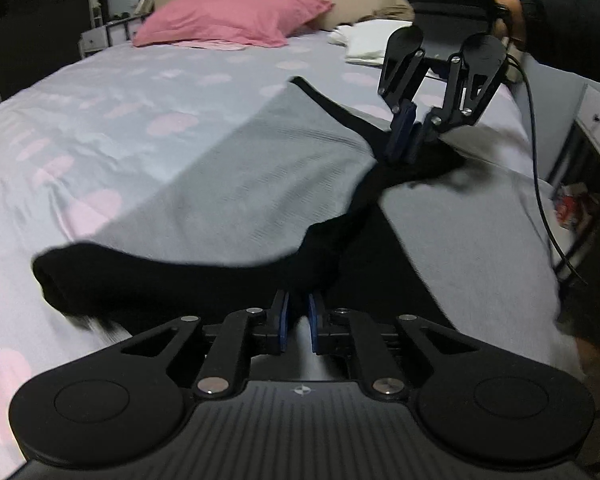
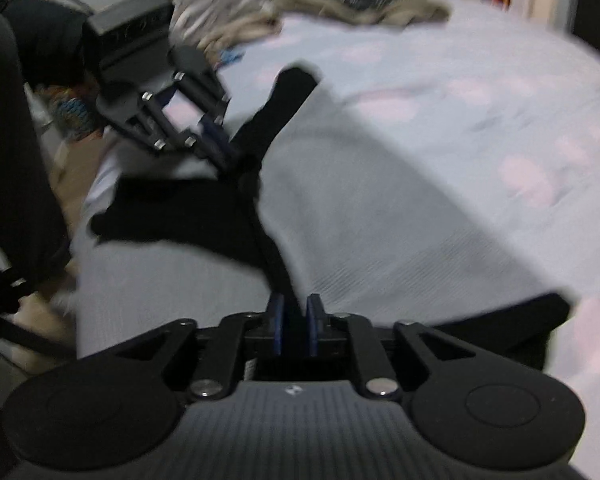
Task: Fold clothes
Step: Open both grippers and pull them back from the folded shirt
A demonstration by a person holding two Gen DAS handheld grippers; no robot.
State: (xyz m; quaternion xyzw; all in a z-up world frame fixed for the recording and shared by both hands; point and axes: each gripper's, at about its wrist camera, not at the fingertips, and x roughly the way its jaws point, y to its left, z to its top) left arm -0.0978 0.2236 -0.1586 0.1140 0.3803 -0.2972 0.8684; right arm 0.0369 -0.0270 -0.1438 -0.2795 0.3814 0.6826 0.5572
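Observation:
A grey garment [image 1: 240,184] with black sleeves and trim lies spread on the bed, partly lifted along a black band. At the bottom of the left wrist view my left gripper [image 1: 298,300] is shut on the black fabric [image 1: 180,280]. My right gripper [image 1: 404,152] reaches down from the upper right and is shut on the black trim farther along. The right wrist view is blurred: the right gripper [image 2: 296,304] pinches the black strip, the grey garment [image 2: 380,220] spreads to the right, and the left gripper [image 2: 224,160] clamps the same black fabric at the upper left.
The lilac sheet [image 1: 100,120] has pink patches. A pink pillow [image 1: 232,16] and folded white clothes [image 1: 364,44] lie at the bed's head. A heap of clothes [image 2: 220,12] sits at the foot. A person's dark sleeve [image 1: 572,28] and a cable [image 1: 536,160] are on the right.

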